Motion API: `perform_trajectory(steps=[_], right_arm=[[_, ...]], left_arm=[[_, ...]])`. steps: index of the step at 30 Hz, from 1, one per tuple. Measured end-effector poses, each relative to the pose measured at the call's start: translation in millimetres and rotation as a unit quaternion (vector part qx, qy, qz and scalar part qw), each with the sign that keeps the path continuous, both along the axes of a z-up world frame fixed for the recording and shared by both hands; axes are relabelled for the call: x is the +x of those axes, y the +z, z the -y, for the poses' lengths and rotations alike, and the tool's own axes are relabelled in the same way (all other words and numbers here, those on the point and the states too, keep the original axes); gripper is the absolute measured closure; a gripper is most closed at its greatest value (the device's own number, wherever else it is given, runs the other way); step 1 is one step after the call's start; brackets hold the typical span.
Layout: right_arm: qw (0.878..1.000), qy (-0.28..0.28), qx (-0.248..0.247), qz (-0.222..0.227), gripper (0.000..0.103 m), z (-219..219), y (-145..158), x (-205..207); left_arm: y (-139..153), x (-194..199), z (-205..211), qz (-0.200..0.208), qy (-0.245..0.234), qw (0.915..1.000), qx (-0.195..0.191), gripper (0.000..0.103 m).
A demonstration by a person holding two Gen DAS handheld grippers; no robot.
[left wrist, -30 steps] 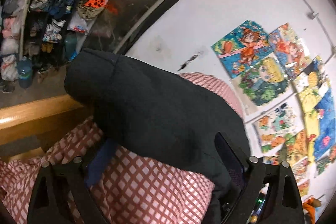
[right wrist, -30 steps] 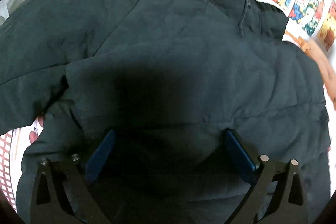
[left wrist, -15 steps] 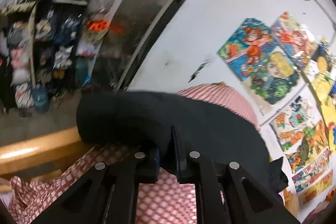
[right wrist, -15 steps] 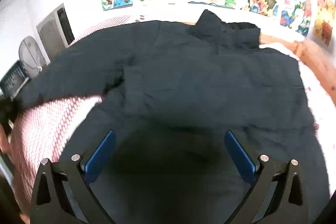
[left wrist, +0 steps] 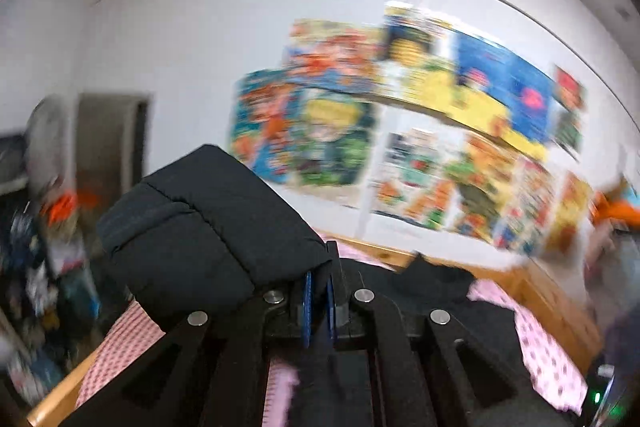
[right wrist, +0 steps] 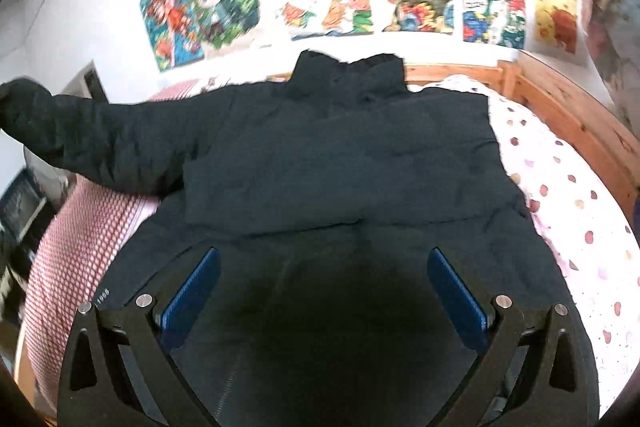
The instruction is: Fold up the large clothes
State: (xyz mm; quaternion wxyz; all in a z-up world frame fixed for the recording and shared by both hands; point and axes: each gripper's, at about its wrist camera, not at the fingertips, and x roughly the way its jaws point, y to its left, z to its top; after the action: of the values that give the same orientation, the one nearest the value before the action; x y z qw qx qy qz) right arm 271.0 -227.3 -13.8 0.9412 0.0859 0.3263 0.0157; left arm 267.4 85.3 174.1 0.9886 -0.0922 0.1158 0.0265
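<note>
We have the black padded jacket [right wrist: 340,163] spread flat on the bed [right wrist: 580,211], collar away from us, its body lying just ahead of and under the right gripper [right wrist: 324,291]. That gripper hangs released, its 2 blue pads wide apart with only cloth below them, nothing pinched. The left gripper [left wrist: 318,301] is clenched on the jacket's sleeve [left wrist: 208,227] near the cuff; the cuff bulges up and to the left of its pads, and the sleeve is lifted off the bedding.

We judge the jacket soft, puffy and springy, with a slick shell: light for its bulk, but folds will tend to spring open. We would pinch at seams, the cuff or the hem, where the padding is thin, and not on the fat quilted panels.
</note>
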Motion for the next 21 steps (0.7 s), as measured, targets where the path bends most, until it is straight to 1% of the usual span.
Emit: perform_trajectory(steps=[2, 3, 4, 5, 6, 9, 12, 13, 15, 16, 17, 19, 20, 21], right_arm=[[1.0, -0.013, 0.016, 0.006, 0.001, 17.3, -1.1, -2.3], [0.999, -0.019, 0.026, 0.008, 0.001, 27.7, -1.4, -3.8], [0.999, -0.026, 0.038, 0.011, 0.001, 39.7, -1.8, -5.8], [0.999, -0.03, 0.043, 0.013, 0.001, 45.9, -2.3, -8.5], [0.998, -0.037, 0.051, 0.017, 0.001, 58.9, -3.0, -11.0], [0.997, -0.059, 0.051, 0.02, 0.001, 86.4, -7.6, -16.2], [0.996, -0.08, 0.044, 0.013, 0.001, 112.8, -16.3, -19.0], [0.995, -0.084, 0.047, 0.009, 0.001, 120.5, -18.9, -19.7], [0.994, -0.092, 0.058, -0.004, 0.001, 138.3, -26.6, -20.9], [0.993, -0.096, 0.065, -0.012, 0.001, 148.4, -32.1, -20.0], [0.992, -0.1, 0.075, -0.02, 0.001, 158.4, -37.5, -18.7], [0.99, -0.1, 0.099, -0.026, 0.001, 172.4, -45.5, -18.2], [0.988, -0.1, 0.111, -0.027, 0.001, 177.3, -49.0, -17.6], [0.986, -0.097, 0.131, -0.027, 0.001, 186.1, -53.4, -15.8]], left_arm=[[4.6, 5.9, 32.5, -0.003, -0.044, 0.9987, 0.024, 0.097], [3.6, 6.3, 43.1, -0.005, -0.059, 0.9978, 0.029, 0.097], [3.3, 10.1, 63.1, -0.009, -0.09, 0.9951, 0.04, 0.097], [1.1, 11.7, 73.2, -0.012, -0.106, 0.9933, 0.046, 0.097], [-1.4, 13.6, 88.2, -0.015, -0.127, 0.9903, 0.054, 0.097], [-18.7, 24.5, 139.0, -0.042, -0.193, 0.9763, 0.09, 0.097], [-43.4, 33.5, 178.6, -0.068, -0.231, 0.9639, 0.113, 0.097], [-57.9, 40.7, 196.5, -0.086, -0.248, 0.9572, 0.121, 0.097], [-81.2, 52.1, 219.1, -0.12, -0.272, 0.9462, 0.127, 0.097], [-92.4, 58.3, 230.4, -0.138, -0.286, 0.9393, 0.13, 0.097], [-101.4, 60.0, 234.9, -0.149, -0.296, 0.9342, 0.132, 0.097], [-125.6, 63.6, 247.9, -0.175, -0.328, 0.9196, 0.128, 0.097], [-133.4, 66.3, 251.1, -0.186, -0.338, 0.9143, 0.124, 0.096], [-145.3, 71.2, 254.9, -0.207, -0.345, 0.9075, 0.121, 0.096]])
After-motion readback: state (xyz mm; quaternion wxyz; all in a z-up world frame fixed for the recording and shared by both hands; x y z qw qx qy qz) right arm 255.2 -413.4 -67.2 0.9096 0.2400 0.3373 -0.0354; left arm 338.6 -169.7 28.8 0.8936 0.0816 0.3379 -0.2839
